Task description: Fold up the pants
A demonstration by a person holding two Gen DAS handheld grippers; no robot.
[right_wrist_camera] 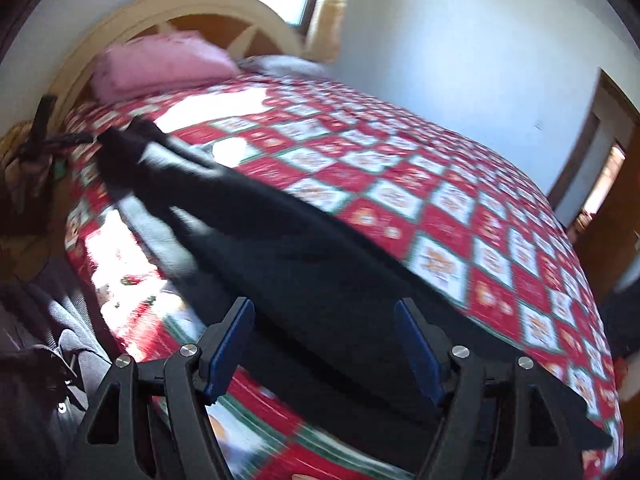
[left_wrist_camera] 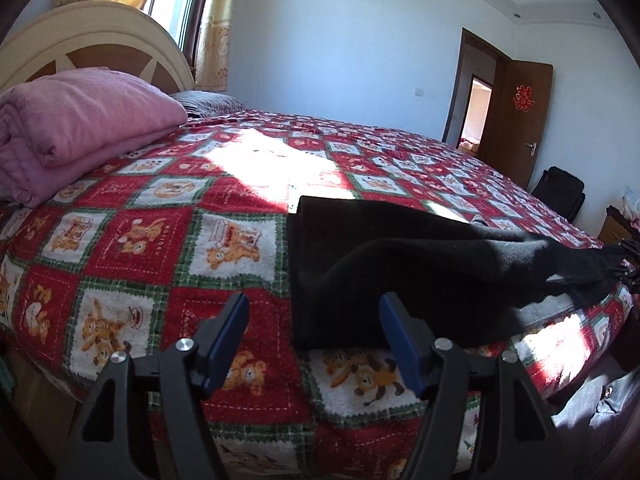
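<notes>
Black pants (left_wrist_camera: 400, 264) lie on the red patterned bedspread (left_wrist_camera: 160, 240) near the bed's front edge. In the left wrist view one end lies flat at the centre and the rest runs off to the right. My left gripper (left_wrist_camera: 314, 312) is open and empty, just short of that near end. In the right wrist view the pants (right_wrist_camera: 320, 272) stretch from under my right gripper (right_wrist_camera: 324, 320) away to the upper left. My right gripper is open above them, holding nothing. The right wrist view is blurred.
A folded pink blanket (left_wrist_camera: 80, 128) lies by the cream headboard (left_wrist_camera: 100, 40). A grey pillow (left_wrist_camera: 208, 102) sits beside it. An open brown door (left_wrist_camera: 516, 120) and a black bag (left_wrist_camera: 560, 192) stand past the bed's far side. Dark clothing (right_wrist_camera: 48, 320) lies beside the bed.
</notes>
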